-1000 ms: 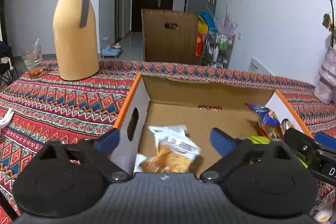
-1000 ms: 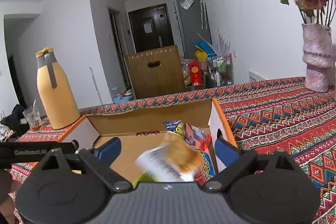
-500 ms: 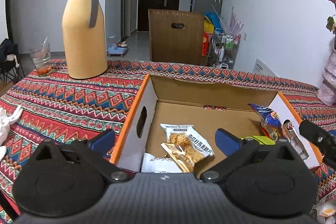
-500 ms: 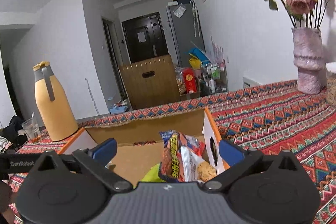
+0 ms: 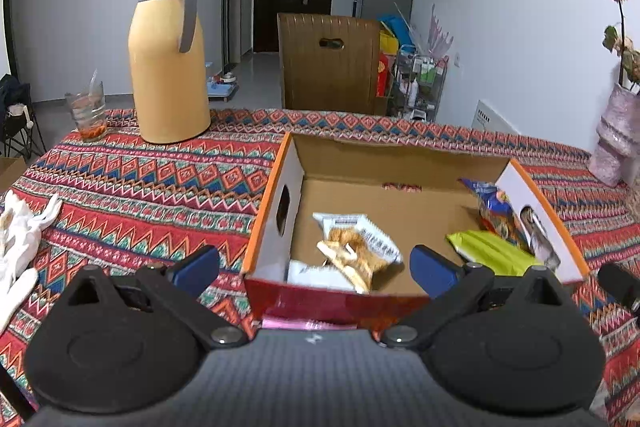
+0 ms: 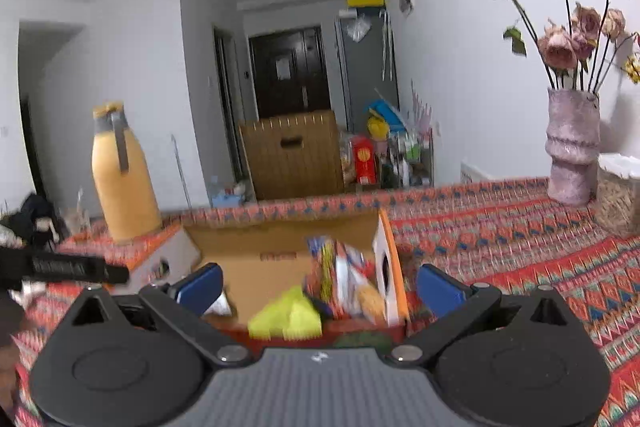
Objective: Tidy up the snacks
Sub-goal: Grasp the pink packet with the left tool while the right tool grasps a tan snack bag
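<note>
Progress: the open cardboard box with orange edges and white side panels (image 5: pixel 404 195) sits on the worktop covered by a red zigzag-patterned cloth (image 5: pixel 140 195), and it already has several snacks in it. Left half, near the front wall: a white packet printed with golden crackers (image 5: pixel 356 247), lying partly over another white packet (image 5: pixel 312 273). Right half: a lime-green packet (image 5: pixel 492 251) lying flat, and a blue-and-orange foil bag (image 5: pixel 498 213) leaning against the right side panel. The middle and back of the box floor are bare, so there's room.

What's left: hard to call. There's a pink wrapper edge (image 5: pixel 308 325) just in front of the box, under your left tongs; probably another snack, but too little shows to be sure. Something dark green (image 6: pixel 360 339) sits in front of the box in the right view, blurred, can't identify. The white crumpled thing (image 5: pixel 20 243) at far left doesn't read as a snack. No other loose snacks in view.

Left tongs (image 5: pixel 314 265): spread wide, holding nothing, blue tips apart with the box's front left corner between them in the view. Contact with the box: can't tell.

Right tongs (image 6: pixel 320 285): also spread wide, nothing held, lined up with the right half of the box and straddling its right panel in the view. The picture is motion-blurred.

Unrelated: tall yellow thermos jug with grey handle (image 5: pixel 166 55) and pink vase of dried roses (image 6: pixel 572 147), both well clear of the box.
</note>
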Motion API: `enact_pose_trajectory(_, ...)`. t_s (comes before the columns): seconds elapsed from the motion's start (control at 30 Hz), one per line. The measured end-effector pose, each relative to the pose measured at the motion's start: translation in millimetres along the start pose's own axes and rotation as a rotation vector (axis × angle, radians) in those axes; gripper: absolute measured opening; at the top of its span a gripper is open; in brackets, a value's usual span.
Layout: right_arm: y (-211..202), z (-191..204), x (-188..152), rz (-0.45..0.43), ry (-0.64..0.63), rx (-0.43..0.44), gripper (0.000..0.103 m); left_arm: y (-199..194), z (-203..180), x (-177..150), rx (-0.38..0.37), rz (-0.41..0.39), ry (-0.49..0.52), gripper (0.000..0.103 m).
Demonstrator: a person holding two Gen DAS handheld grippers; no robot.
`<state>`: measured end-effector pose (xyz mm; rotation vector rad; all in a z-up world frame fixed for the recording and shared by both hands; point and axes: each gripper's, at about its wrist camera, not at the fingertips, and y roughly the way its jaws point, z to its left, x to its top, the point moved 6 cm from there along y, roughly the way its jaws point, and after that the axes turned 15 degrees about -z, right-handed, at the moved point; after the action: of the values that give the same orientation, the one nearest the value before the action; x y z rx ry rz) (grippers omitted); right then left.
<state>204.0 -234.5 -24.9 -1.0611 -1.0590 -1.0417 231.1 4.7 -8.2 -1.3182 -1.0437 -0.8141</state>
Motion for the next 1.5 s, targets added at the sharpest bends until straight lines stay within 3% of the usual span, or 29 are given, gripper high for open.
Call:
enact_pose_trajectory(0.27, -24.2, -5.9, -41.5, 0.145, -0.052, -0.037, 0.103, -13.3, 8.5, -18.8, -0.008, 0.036, 0.020, 0.103)
enact_pose_trajectory(0.57, -9.9, -18.9, -54.3, 0.210, -0.085, -0.059, 0.101, -5.2, 14.2, -39.9, -0.009, 0.065, 0.025, 0.103)
enact_pose_trajectory(0.73, 15.9, -20.3, -62.6, 0.279, -0.144, -0.058, 0.084, -2.3, 14.7, -44.6, -0.019, 0.068, 0.033, 0.103)
enact_pose_trajectory(0.97, 48.5, -19.7, -80.4, 0.347, -0.147, -0.052, 0.074, 5.1, 17.2, -49.8, -0.012, 0.093, 0.032, 0.103)
enact_pose_trajectory(1.07, 56.3, -19.1, -91.4, 0.384, -0.144, -0.050, 0.062, 7.7, 16.3, -52.5, -0.012, 0.103, 0.039, 0.103)
enact_pose_trajectory(1.17, 52.3, -17.3, -92.5, 0.361, -0.110, -0.027, 0.050, 11.3, 16.0, -55.9, -0.010, 0.120, 0.040, 0.103)
enact_pose_trajectory(1.27, 47.2, -17.2, -92.6, 0.324, -0.086, -0.020, 0.024, 13.9, 14.7, -59.1, -0.011, 0.133, 0.045, 0.103)
enact_pose_trajectory(1.5, 25.9, -18.9, -72.4, 0.201, -0.032, 0.013, 0.021, 19.4, 11.0, -65.9, -0.002, 0.157, 0.067, 0.103)
